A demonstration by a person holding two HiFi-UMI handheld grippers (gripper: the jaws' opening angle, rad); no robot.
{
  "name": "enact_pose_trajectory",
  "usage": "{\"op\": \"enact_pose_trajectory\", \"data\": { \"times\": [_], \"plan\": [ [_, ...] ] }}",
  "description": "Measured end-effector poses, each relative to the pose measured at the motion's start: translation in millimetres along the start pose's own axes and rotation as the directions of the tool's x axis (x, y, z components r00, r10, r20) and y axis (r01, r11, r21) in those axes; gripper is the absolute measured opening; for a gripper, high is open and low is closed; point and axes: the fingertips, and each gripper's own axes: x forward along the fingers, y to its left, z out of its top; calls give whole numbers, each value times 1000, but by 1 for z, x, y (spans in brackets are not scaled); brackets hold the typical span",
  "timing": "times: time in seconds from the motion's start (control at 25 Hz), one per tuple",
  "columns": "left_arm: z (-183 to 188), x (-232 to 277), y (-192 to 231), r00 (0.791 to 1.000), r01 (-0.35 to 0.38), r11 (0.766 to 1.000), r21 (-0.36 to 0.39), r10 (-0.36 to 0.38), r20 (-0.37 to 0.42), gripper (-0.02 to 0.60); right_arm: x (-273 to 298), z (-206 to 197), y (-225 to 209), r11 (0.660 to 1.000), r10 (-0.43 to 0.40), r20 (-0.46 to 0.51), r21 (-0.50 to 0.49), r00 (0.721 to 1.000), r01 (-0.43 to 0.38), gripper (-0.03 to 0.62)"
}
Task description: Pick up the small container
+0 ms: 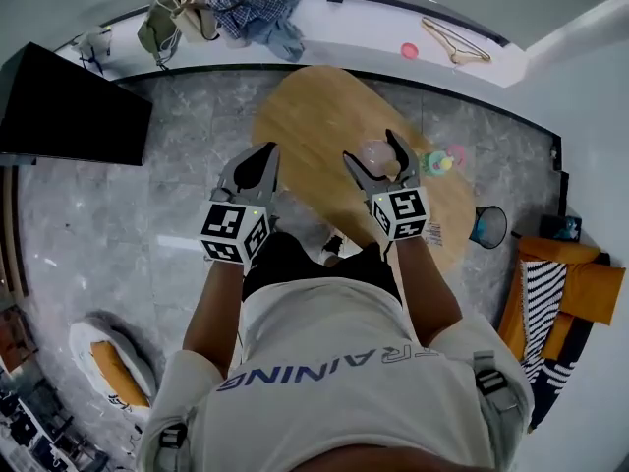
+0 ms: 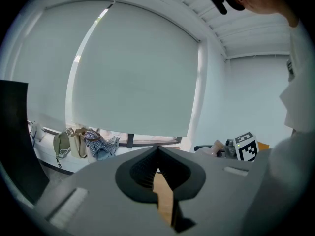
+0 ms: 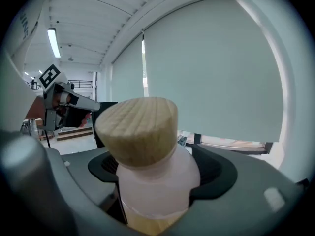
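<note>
The small container (image 1: 376, 153) is a pale pink translucent jar with a wooden stopper. It sits between the jaws of my right gripper (image 1: 372, 147), above the oval wooden table (image 1: 314, 116). In the right gripper view the container (image 3: 152, 181) fills the middle, its stopper (image 3: 138, 129) pointing up, and both jaws of the right gripper (image 3: 157, 163) press against its sides. My left gripper (image 1: 265, 153) hovers off the table's left edge with its jaws together and nothing in them. The left gripper view shows the left gripper (image 2: 157, 154) closed, with a strip of table seen below it.
A small colourful toy (image 1: 438, 162) lies on the table just right of the container. A black screen (image 1: 69, 116) stands at the left. Bags and clothes (image 1: 236, 13) and a hanger (image 1: 454, 42) lie on the window ledge. A bin (image 1: 488, 226) and striped fabric (image 1: 550, 293) are at the right.
</note>
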Motion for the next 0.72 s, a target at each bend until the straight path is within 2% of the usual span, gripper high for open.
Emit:
{"op": "enact_pose_trajectory", "data": {
  "times": [0.16, 0.36, 0.56, 0.72],
  "plan": [
    [16, -14, -13, 1000, -12, 999, 33, 11, 22, 0, -28, 17, -30, 996, -51, 60, -76, 997, 56, 428],
    [38, -30, -26, 997, -30, 997, 66, 25, 69, 0, -62, 44, -65, 992, -100, 96, -66, 990, 107, 428],
    [55, -35, -42, 994, -23, 996, 89, 13, 106, 0, -86, 76, -52, 997, -50, 117, -43, 992, 56, 428],
    [61, -38, -47, 992, -18, 997, 80, 8, 128, 0, -88, 91, -35, 999, -3, 125, -38, 992, 7, 430]
  ]
}}
